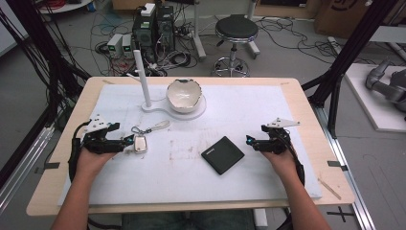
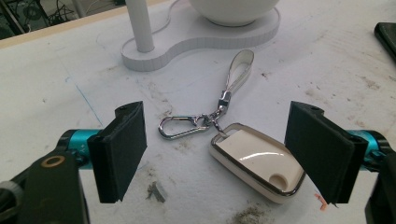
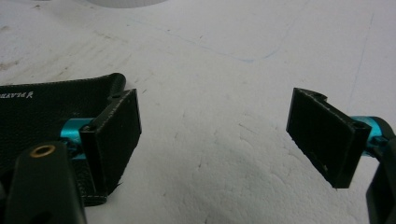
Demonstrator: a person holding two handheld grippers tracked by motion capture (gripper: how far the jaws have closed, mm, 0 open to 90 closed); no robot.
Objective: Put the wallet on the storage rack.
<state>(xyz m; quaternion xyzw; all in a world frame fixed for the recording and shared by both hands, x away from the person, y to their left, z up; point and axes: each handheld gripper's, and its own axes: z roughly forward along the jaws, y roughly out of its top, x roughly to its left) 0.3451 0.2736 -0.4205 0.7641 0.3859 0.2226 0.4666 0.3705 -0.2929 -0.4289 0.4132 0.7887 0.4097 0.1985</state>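
Forearms enter from the bottom edge of the high view, one hand on each gripper. Left gripper (image 1: 128,141) sits at left centre of that frame, low over the white surface (image 1: 268,115), pointing right toward the key fob (image 1: 140,143). Its fingers (image 2: 122,151) stand wide apart, nothing clamped.

Left gripper view: fob (image 2: 256,162) lies flat in the lower centre-right, cream face with a shiny metal rim, just beside the right-hand finger; contact there cannot be told. Fob is nearer that finger than the left-hand one. A carabiner clip (image 2: 180,127) and a short chain join the fob to a pale strap loop (image 2: 239,70), which runs toward the upper centre of the frame. Beyond it, at the top, a white stand (image 2: 187,39) carries an upright post and a bowl (image 2: 233,9).

High view: bowl (image 1: 183,94) and stand are at upper centre, well apart from both grippers.

Right gripper (image 1: 250,141) is at right centre of the high view, pointing left, near the black wallet (image 1: 222,154) at centre. Fingers (image 3: 116,140) wide apart, holding nothing. Right gripper view: wallet (image 3: 42,112) lies at left, behind the left-hand finger; bare surface between the fingers.
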